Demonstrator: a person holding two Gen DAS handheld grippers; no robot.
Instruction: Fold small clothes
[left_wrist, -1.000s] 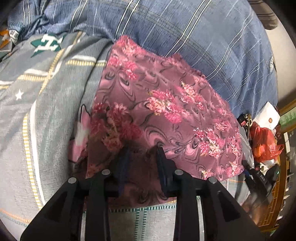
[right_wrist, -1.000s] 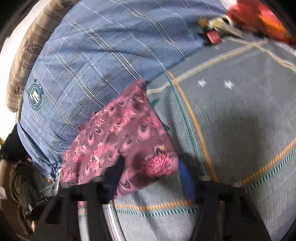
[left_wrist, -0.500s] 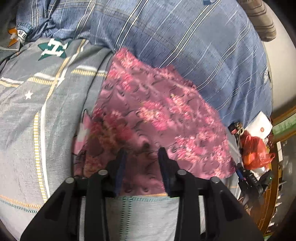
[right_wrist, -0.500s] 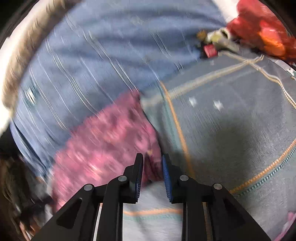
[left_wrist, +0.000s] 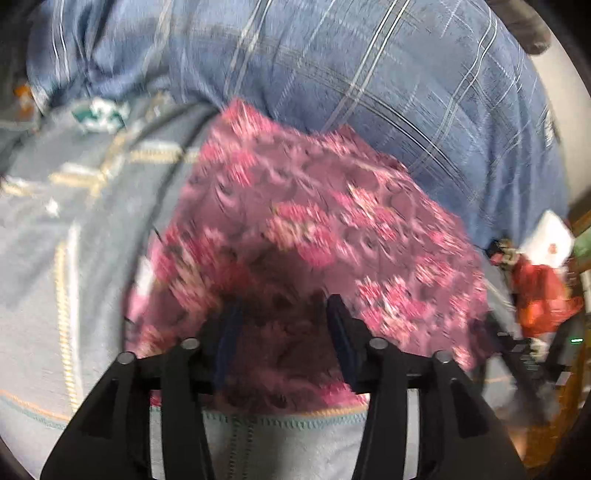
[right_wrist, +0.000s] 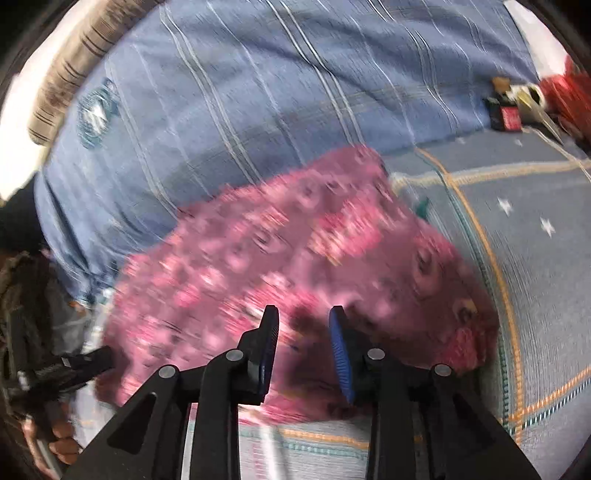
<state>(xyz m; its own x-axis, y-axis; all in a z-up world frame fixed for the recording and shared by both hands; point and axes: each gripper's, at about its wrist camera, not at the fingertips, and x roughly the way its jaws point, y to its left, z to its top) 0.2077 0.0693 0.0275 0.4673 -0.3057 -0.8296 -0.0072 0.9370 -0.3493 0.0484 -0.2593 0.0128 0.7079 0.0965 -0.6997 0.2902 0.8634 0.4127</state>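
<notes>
A pink floral garment (left_wrist: 317, 229) lies on a grey bedspread (left_wrist: 74, 258), with its far edge against a blue plaid quilt (left_wrist: 369, 74). In the left wrist view my left gripper (left_wrist: 282, 314) is open, its fingers set over the garment's near edge with cloth between them. In the right wrist view the same garment (right_wrist: 258, 258) fills the middle, blurred by motion. My right gripper (right_wrist: 304, 325) is open, with a gap between the blue pads, and hovers over the garment's near edge. I cannot tell whether it touches the cloth.
The grey bedspread (right_wrist: 535, 258) has orange and teal stripes and white stars. A red plastic bag (left_wrist: 539, 299) and small items lie at the bed's right edge. A striped pillow (right_wrist: 74, 66) lies at the far left. The left gripper's handle (right_wrist: 66, 369) shows at the lower left.
My left gripper has opened wider over the garment's near edge. My right gripper closed, then reopened partly, and moved left over the garment, which now lies spread wider under it.
</notes>
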